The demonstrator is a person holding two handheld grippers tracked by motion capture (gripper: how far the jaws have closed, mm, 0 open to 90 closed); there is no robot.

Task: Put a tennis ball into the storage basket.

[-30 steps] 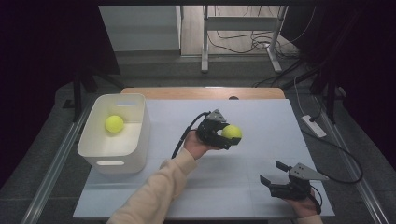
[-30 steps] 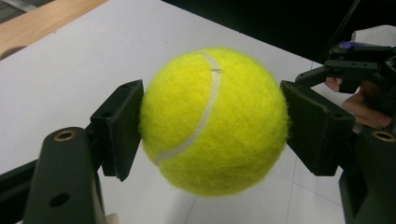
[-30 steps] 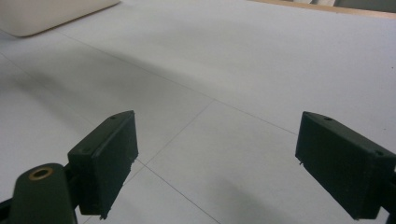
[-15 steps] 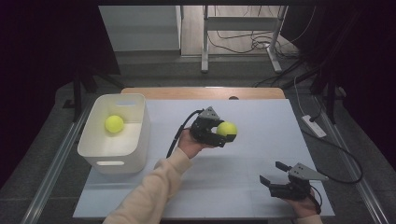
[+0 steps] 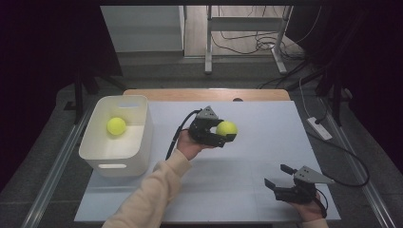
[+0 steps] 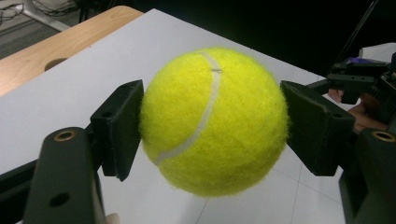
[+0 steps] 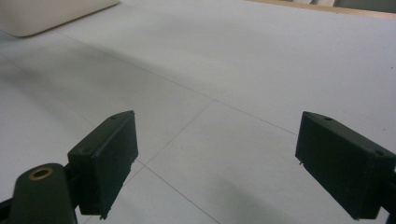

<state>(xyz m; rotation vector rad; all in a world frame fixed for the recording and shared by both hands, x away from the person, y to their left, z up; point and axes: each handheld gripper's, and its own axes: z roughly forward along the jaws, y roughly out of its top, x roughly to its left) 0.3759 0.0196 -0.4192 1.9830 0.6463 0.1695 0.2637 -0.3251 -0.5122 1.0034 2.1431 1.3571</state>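
Leftward drifts left gripper (image 5: 227,133) clenching tennis ball (image 5: 226,128); right gripper (image 5: 280,175) released near table edge (image 5: 209,221).

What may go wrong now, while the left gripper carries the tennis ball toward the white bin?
1. The left gripper holds the tennis ball only at two small contact spots on its round, fuzzy sides; it might slip out and roll across the table.
2. The white bin already holds another ball; a dropped ball might bounce off it and out.
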